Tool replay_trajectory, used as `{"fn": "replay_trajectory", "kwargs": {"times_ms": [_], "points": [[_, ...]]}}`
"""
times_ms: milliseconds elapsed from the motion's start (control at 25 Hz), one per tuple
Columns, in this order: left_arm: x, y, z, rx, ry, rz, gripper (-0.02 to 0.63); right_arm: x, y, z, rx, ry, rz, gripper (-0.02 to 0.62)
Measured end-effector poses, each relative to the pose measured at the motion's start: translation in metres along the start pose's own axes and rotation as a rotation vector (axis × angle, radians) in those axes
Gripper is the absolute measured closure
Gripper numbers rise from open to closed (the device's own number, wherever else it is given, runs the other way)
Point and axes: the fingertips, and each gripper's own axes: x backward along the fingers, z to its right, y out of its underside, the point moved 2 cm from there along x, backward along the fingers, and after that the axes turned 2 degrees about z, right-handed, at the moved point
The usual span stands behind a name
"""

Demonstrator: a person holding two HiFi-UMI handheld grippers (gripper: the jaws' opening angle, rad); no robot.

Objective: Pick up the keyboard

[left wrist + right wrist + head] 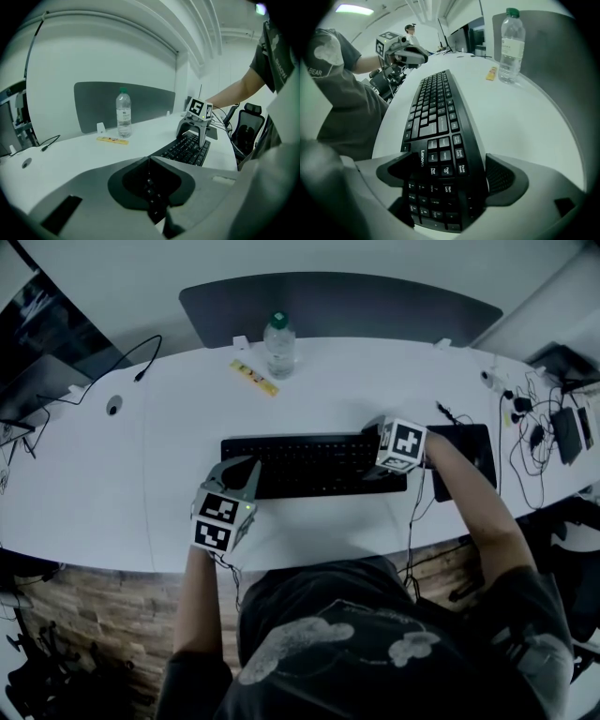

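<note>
Head view, keyboard (314, 465): it lies flat on the white table (169, 427), long side running across in front of you, with 1 claw at each end.
Right gripper view, right claw (450, 164): its 2 jaws stand wide apart with the number-pad end of the keyboard between them, 1 jaw at the front edge and 1 just beside the back edge. I can't see a firm squeeze, so treat it as not yet gripping.
Left gripper view, left claw (149, 161): jaws pressed together with nothing between them. The tip points down at the left end of the keyboard, and keys show just beyond it.
Step in hand: you look set at the right end, placed for the grasp but with the lift not begun.
Next move: close the right jaws across the keyboard's short width until both pads bite, then raise it level. The shut left claw could only prop the far end, so open it first if you want 2 grips.
Watch for: a long board held at 1 end will likely droop or twist.
Around it: a water bottle (278, 343) stands well behind, and a black pad (469, 460) and cables (525, 427) lie to the right.
</note>
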Motion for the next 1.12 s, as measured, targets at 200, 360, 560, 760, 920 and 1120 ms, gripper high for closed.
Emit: {"fn": "replay_trajectory", "kwargs": {"times_ms": [200, 360, 560, 760, 920, 1120], "points": [[0.001, 0.002, 0.006, -0.015, 0.007, -0.017, 0.603, 0.001, 0.004, -0.002, 0.078, -0.025, -0.103, 0.106], [0.0, 0.006, 0.009, -0.021, 0.003, -0.031, 0.603, 0.0, 0.009, -0.01, 0.034, -0.045, -0.231, 0.106], [-0.001, 0.007, 0.016, -0.045, 0.0, -0.047, 0.603, 0.0, 0.004, -0.008, 0.061, -0.035, -0.232, 0.133], [0.003, 0.008, 0.016, -0.06, -0.018, -0.055, 0.603, 0.001, -0.001, 0.0, 0.1, 0.011, -0.214, 0.161], [0.002, 0.009, 0.015, -0.076, -0.037, -0.067, 0.603, 0.005, -0.003, 0.0, 0.108, 0.033, -0.224, 0.169], [-0.002, 0.009, 0.013, -0.124, -0.049, -0.089, 0.603, 0.009, 0.012, -0.025, 0.016, -0.03, -0.272, 0.178]]}}
